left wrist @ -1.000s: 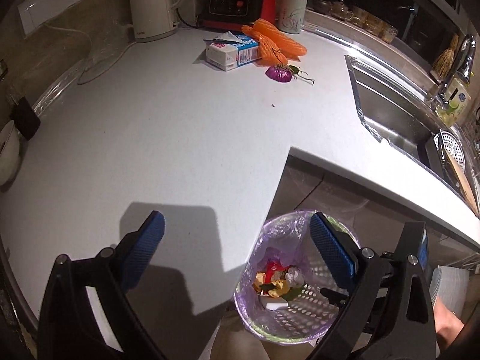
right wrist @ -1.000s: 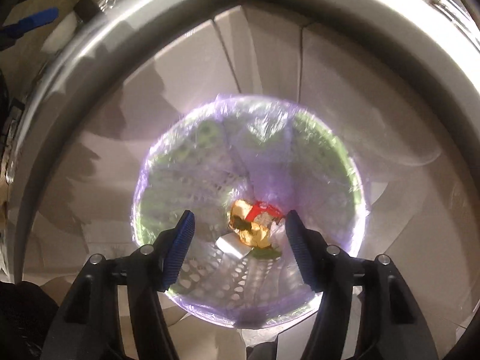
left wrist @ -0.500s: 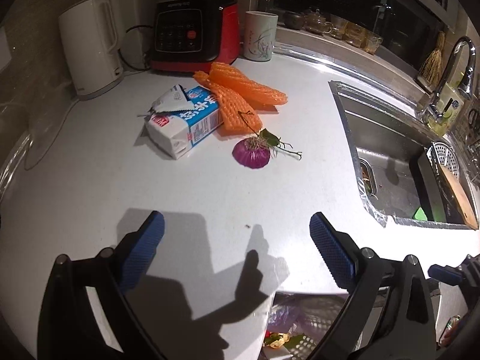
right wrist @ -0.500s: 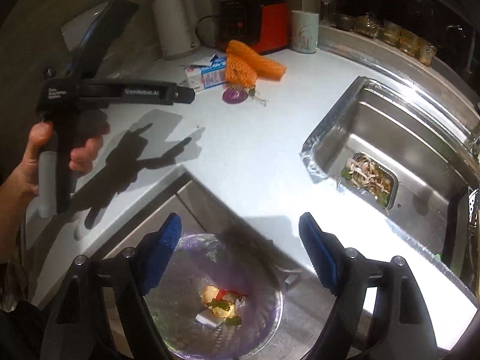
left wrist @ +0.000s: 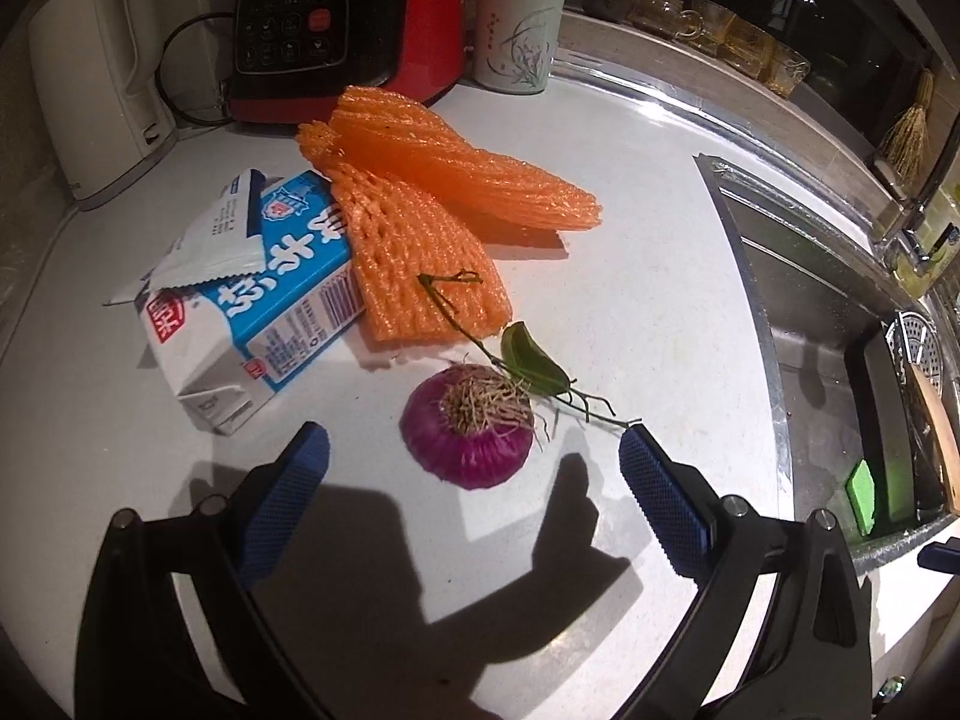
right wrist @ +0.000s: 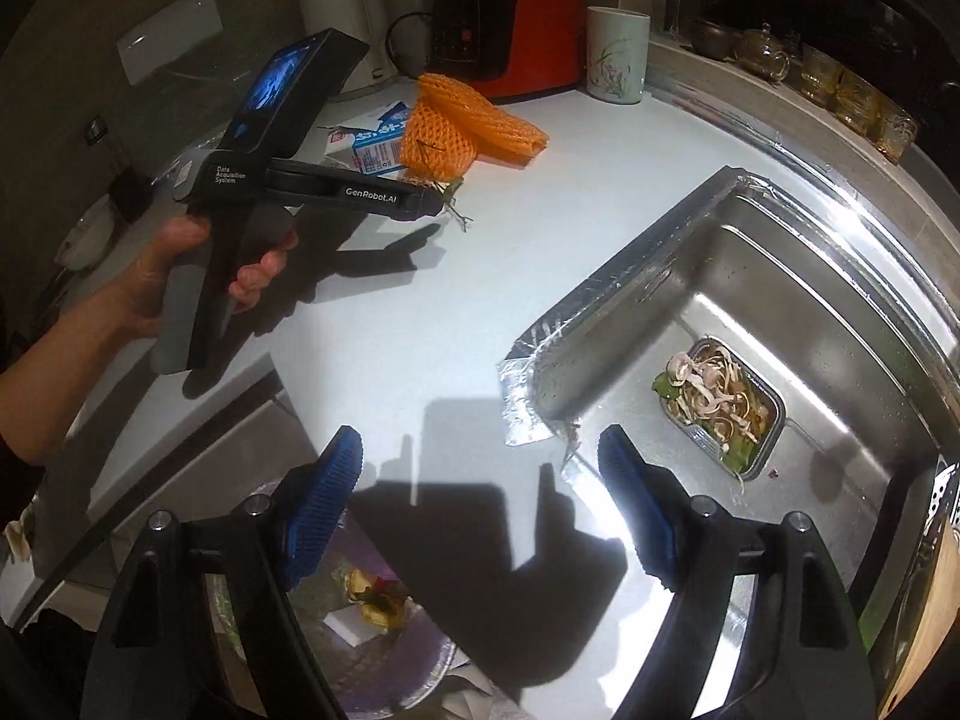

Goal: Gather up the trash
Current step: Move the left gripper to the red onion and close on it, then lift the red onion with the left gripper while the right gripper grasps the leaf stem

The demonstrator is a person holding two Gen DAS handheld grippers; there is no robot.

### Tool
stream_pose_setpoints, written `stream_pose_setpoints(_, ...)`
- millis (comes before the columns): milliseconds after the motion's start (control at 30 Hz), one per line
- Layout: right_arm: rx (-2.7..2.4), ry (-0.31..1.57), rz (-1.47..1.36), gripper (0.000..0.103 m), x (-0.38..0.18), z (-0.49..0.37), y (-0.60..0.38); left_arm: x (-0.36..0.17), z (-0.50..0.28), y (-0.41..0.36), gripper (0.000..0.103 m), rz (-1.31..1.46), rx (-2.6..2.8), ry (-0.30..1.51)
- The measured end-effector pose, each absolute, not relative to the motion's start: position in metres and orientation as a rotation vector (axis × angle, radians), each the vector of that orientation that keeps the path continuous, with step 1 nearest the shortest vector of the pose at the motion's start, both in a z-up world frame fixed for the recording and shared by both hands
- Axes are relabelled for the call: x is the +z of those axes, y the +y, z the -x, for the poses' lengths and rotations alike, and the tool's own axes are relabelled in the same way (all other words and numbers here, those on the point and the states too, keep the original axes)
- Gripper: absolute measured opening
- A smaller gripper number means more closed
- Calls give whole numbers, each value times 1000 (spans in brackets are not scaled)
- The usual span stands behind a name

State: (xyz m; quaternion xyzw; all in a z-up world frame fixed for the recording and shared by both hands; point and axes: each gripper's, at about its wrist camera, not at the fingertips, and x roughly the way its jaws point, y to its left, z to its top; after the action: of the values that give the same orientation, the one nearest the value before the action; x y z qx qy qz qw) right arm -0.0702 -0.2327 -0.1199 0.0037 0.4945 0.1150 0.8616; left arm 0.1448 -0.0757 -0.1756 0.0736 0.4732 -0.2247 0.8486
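I'm aiming the left gripper (left wrist: 474, 468) down at the red onion half (left wrist: 467, 426), jaws wide apart and empty, straddling it for a grab. Milk carton (left wrist: 252, 300), orange foam nets (left wrist: 432, 222) and leafy twig (left wrist: 528, 360) are lying beside it on the counter (left wrist: 630, 300). A second ago this camera was looking over the bin. The right gripper (right wrist: 480, 498), now wider, empty, is sitting above the counter edge; the trash bin (right wrist: 384, 612) has dropped to the frame bottom.

White kettle (left wrist: 90, 96), red appliance (left wrist: 360, 24), mug (left wrist: 519, 30) behind sink (right wrist: 750, 276).
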Motion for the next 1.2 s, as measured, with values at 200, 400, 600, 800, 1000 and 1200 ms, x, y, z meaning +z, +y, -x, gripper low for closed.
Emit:
stream_pose_setpoints(200, 269, 1035, -23, 81, -124, 51, -259, -184, -153, -83, 85, -120, -455, 1019)
stream_pose_setpoints(400, 285, 1037, -28, 81, -127, 40, -269, -183, -150, -83, 80, -142, -475, 1012)
stream_pose_setpoints(600, 294, 1052, -25, 81, -132, 37, -268, -184, -150, -77, 73, -194, -494, 989)
stream_pose_setpoints(800, 290, 1069, -28, 81, -138, 39, -267, -182, -150, -78, 48, -250, -525, 970)
stream_pose_setpoints(1000, 282, 1068, -34, 81, -138, 40, -265, -181, -147, -80, 45, -277, -547, 970)
stream_pose_setpoints(1200, 305, 1031, 3, 81, -130, 21, -258, -168, -133, -69, 45, -259, -540, 953)
